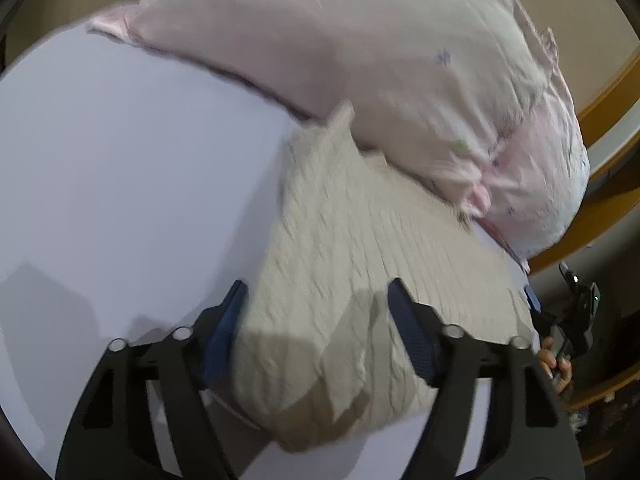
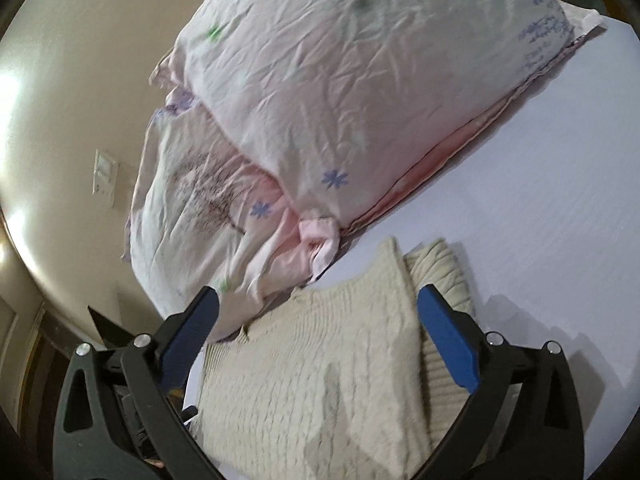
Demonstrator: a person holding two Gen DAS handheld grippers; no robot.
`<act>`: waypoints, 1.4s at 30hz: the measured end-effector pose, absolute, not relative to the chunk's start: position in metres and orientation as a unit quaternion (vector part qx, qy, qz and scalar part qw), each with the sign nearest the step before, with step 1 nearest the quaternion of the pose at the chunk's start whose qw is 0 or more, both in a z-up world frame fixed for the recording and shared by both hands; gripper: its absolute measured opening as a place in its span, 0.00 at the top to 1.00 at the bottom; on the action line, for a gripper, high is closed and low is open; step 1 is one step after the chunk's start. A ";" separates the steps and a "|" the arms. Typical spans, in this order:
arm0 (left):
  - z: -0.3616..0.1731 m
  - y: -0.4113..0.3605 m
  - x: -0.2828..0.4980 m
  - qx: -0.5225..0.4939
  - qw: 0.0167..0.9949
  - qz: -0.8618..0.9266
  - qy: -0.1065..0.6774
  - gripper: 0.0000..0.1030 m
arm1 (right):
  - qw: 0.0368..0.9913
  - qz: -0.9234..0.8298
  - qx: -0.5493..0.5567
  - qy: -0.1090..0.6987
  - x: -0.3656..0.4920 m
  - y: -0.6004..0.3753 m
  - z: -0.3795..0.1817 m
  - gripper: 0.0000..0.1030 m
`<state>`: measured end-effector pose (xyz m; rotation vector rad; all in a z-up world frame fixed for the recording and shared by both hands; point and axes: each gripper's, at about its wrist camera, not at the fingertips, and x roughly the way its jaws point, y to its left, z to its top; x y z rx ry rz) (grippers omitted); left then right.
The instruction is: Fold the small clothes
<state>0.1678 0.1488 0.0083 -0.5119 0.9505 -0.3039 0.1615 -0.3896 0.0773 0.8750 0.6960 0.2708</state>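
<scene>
A cream knitted garment [image 1: 360, 264] lies folded on the white bed sheet [image 1: 120, 168], its far end against a pink pillow. My left gripper [image 1: 316, 300] is open, its jaws spread over the garment's near part with cloth between the pads, not clamped. In the right wrist view the same garment [image 2: 320, 380] lies under my right gripper [image 2: 320, 304], which is open with its blue-padded jaws either side of the knit. A ribbed edge sticks out at the right [image 2: 444, 276].
A large pale pink pillow [image 2: 340, 100] with small flower prints lies beyond the garment, over crumpled pink bedding [image 2: 192, 208]. A beige wall with a switch plate [image 2: 105, 176] is at the left. A wooden bed frame [image 1: 612, 92] runs at the right.
</scene>
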 end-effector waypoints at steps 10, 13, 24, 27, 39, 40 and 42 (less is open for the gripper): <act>0.059 0.112 0.162 -0.375 0.812 -0.245 0.373 0.86 | 0.844 0.140 0.406 0.323 0.124 -0.410 0.105 0.03; 0.099 0.045 0.164 -0.350 0.802 -0.341 0.342 0.86 | 0.851 0.118 0.405 0.313 0.111 -0.426 0.113 0.03; 0.091 -0.198 0.152 -0.211 0.705 -0.536 0.413 0.82 | 0.806 0.098 0.442 0.380 0.119 -0.470 0.086 0.02; 0.113 -0.132 0.145 -0.223 0.785 -0.463 0.346 0.40 | 0.781 0.117 0.438 0.430 0.134 -0.467 0.073 0.02; 0.031 -0.086 0.154 -0.192 0.789 -0.304 0.499 0.22 | 0.768 0.109 0.386 0.498 0.153 -0.451 0.046 0.17; 0.031 -0.086 0.162 -0.195 0.787 -0.304 0.500 0.21 | 0.773 0.103 0.385 0.493 0.152 -0.454 0.048 0.18; 0.028 -0.084 0.166 -0.202 0.783 -0.306 0.502 0.19 | 0.780 0.091 0.376 0.492 0.151 -0.455 0.049 0.21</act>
